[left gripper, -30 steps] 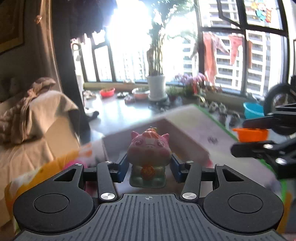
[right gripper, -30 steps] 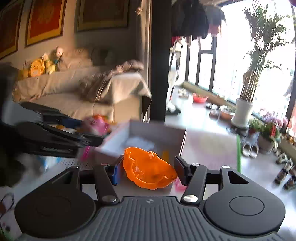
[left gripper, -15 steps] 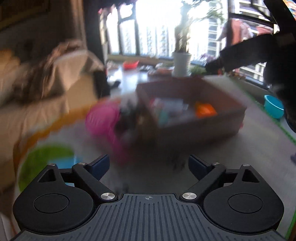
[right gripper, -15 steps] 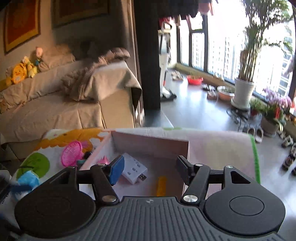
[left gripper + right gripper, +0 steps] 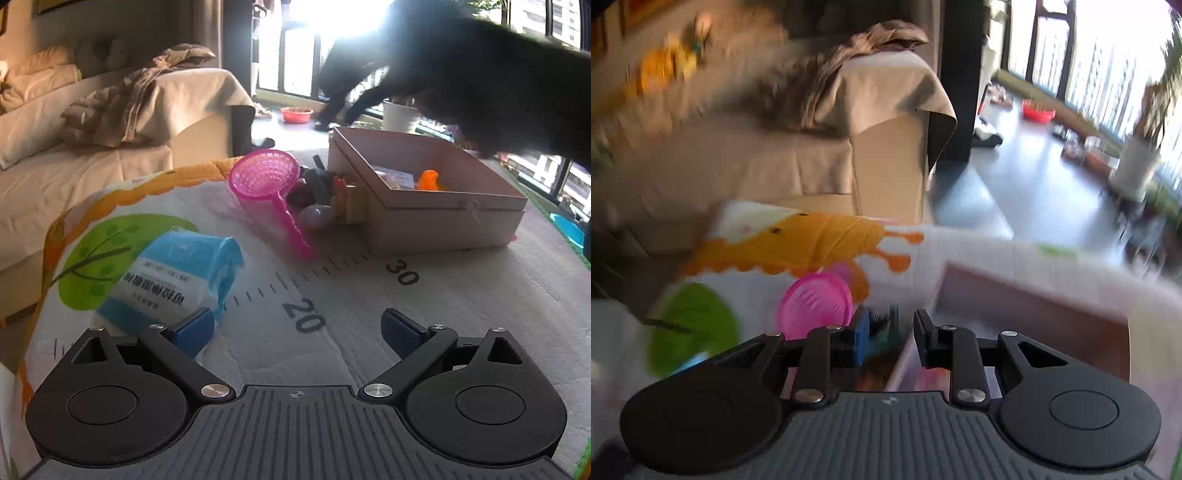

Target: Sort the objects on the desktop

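My left tongs (image 5: 297,326) wide, empty, low over desk (image 5: 424,295), tissue pack (image 5: 173,280) beside left finger. Right tongs (image 5: 888,338) narrow above toy pile (image 5: 325,195) by box (image 5: 424,192); grip unclear, blurred.

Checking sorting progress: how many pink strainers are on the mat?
1. The strainer lies on the mat, just left of the box, beside a small clutter of toys. Others may be hidden behind the box.
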Motion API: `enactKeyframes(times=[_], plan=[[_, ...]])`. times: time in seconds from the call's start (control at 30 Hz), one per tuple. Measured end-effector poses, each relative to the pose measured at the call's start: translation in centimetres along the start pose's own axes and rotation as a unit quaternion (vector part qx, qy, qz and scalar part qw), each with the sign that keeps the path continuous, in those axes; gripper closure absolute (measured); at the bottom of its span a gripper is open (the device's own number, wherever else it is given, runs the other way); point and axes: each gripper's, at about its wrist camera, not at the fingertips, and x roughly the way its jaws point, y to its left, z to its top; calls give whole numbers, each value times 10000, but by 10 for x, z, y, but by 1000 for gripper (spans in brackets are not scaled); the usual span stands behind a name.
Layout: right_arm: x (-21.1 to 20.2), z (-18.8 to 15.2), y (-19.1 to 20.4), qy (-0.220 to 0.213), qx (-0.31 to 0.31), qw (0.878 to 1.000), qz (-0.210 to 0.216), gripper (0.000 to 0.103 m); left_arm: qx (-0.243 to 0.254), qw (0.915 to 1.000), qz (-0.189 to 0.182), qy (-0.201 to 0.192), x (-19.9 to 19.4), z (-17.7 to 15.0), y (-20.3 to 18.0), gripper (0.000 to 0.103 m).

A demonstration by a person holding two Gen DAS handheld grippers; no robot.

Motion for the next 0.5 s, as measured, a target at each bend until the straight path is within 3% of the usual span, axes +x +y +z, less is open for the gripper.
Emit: enactKeyframes(times=[0.13, 0.23, 0.33, 0.5], plan=[[65, 23, 20, 457, -120, 9975, -522, 80, -73, 9999, -142, -19, -12, -9, -5, 2], [92, 21, 29, 740, -328, 9940, -731, 81, -40, 9997, -220, -40, -16, -14, -4, 2], [90, 10, 32, 948, -357, 9937, -483, 82, -69, 9997, -232, -50, -18, -17, -1, 2], [54, -19, 39, 1393, -52, 9897, 313, 82, -29, 9997, -236, 51, -13, -19, -4, 2]])
